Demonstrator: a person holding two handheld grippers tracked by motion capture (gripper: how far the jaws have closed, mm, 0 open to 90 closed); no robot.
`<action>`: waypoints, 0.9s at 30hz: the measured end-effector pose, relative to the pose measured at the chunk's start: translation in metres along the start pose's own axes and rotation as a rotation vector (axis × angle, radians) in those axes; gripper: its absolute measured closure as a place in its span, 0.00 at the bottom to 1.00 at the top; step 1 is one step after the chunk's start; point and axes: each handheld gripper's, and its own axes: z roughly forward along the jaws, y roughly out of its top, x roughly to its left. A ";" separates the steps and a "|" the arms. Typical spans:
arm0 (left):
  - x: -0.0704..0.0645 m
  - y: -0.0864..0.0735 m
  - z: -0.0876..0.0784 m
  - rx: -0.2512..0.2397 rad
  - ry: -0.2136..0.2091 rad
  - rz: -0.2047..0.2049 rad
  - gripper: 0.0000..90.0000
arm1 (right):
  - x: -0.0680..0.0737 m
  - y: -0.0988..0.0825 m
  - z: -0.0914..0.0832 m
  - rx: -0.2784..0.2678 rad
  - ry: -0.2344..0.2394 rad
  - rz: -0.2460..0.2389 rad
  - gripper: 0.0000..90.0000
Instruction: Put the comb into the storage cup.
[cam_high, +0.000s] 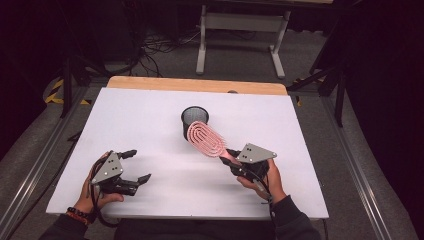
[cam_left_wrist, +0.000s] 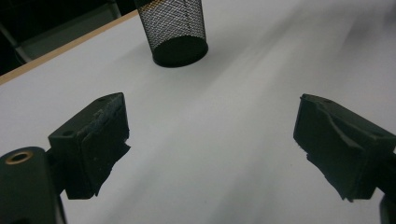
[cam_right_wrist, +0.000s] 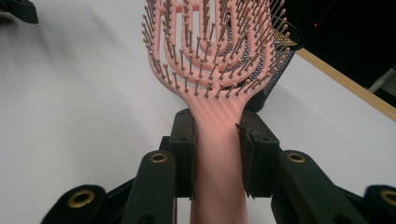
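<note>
The right gripper (cam_high: 235, 159), in the lower right of the high view, pinches the handle of a pink hairbrush (cam_high: 206, 138), whose long axis runs up and to the left from the jaws so that its bristled head hangs at the near rim of the black mesh cup (cam_high: 194, 120) at the centre of the white table (cam_high: 125, 115). Judged from that, the coming move turns on tipping the brush upright over the cup's mouth, which lies just beyond the brush's head. The left gripper (cam_high: 137, 165), in the lower left, is spread wide with nothing between its jaws, well apart from the cup.
</note>
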 end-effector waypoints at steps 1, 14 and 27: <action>0.000 0.001 0.000 -0.007 -0.006 -0.013 0.13 | 0.000 0.000 0.000 -0.001 0.002 -0.001 0.77; 0.002 0.021 0.004 -0.087 -0.081 -0.106 0.11 | 0.012 0.004 0.003 -0.023 -0.029 -0.026 0.77; -0.007 0.050 0.019 -0.171 -0.128 -0.100 0.12 | 0.021 0.006 0.008 -0.047 -0.014 -0.037 0.77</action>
